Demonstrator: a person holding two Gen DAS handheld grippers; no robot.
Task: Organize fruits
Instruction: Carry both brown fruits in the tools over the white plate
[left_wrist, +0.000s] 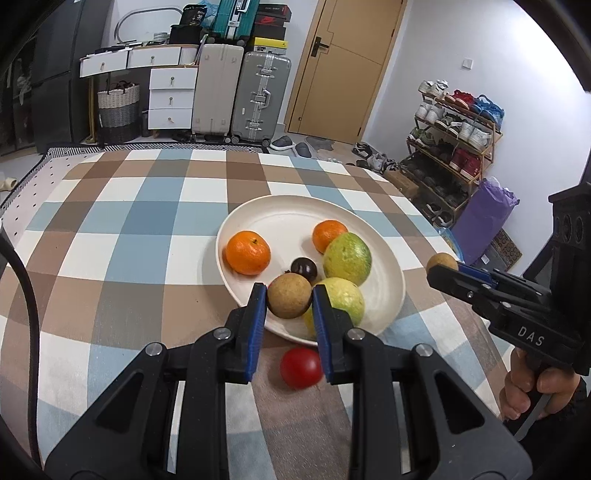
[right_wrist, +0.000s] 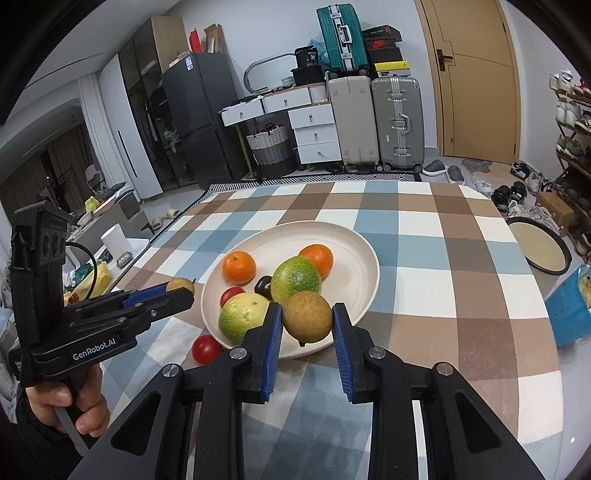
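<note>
L tongs are clamped on a small round brown fruit, blue pads pressing both its sides, held above the near rim of the plate. R tongs grip a 2nd brown fruit the same way, also over the plate's near rim; a hand holding the L tool shows at the lower left of the R wrist view.

On the checked cloth of the bench, just outside the plate's near edge, lies a red tomato. A 2nd red tomato sits inside the plate in the R wrist view.

The cream plate sits approx. mid-bench. In it, near to far: a pale green fruit by the near rim, a bigger green fruit just behind it, a small dark fruit beside them, then 2 oranges, one toward the left side and one at the back, well apart.

Beyond the bench's far edge: suitcases, white drawers, a wicker basket, a wooden door, and a shoe rack off the far right corner.
</note>
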